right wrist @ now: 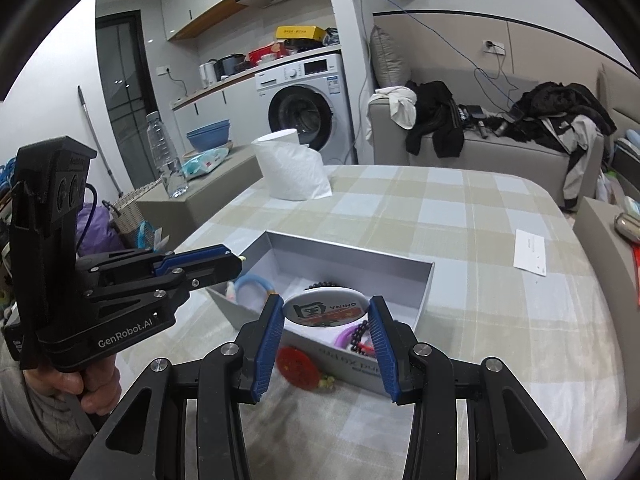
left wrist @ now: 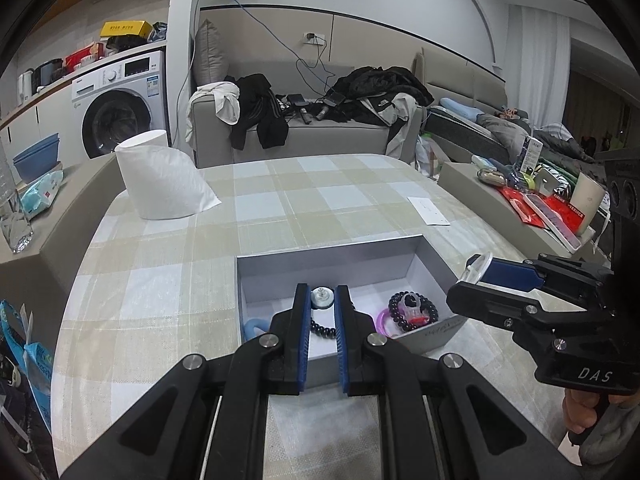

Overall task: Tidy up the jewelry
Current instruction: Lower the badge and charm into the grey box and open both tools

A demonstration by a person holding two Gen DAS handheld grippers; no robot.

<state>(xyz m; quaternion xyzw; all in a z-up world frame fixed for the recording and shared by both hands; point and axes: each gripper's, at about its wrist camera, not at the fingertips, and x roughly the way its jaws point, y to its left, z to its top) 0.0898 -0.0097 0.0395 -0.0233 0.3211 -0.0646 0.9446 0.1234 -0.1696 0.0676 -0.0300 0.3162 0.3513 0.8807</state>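
A grey open box (left wrist: 320, 258) sits on the checked table; it also shows in the right wrist view (right wrist: 352, 258). My left gripper (left wrist: 322, 296) is shut on a small round silver piece (left wrist: 322, 295), held over the box above a dark bead bracelet (left wrist: 322, 329). My right gripper (right wrist: 326, 312) is shut on a round badge (right wrist: 326, 307) with a printed face, just over the box's near wall. In the box lie a dark bead ring (left wrist: 414, 309), a purple ring (left wrist: 385, 320) and a light blue ring (right wrist: 253, 285). A red ornament (right wrist: 298, 366) lies on the table outside the box.
A white paper roll (left wrist: 162, 176) stands at the table's far left. A white card (left wrist: 428, 210) lies at the far right. A cluttered side ledge (left wrist: 532, 200) borders the right, a plastic bottle (right wrist: 164, 156) and a sofa stand beyond the table.
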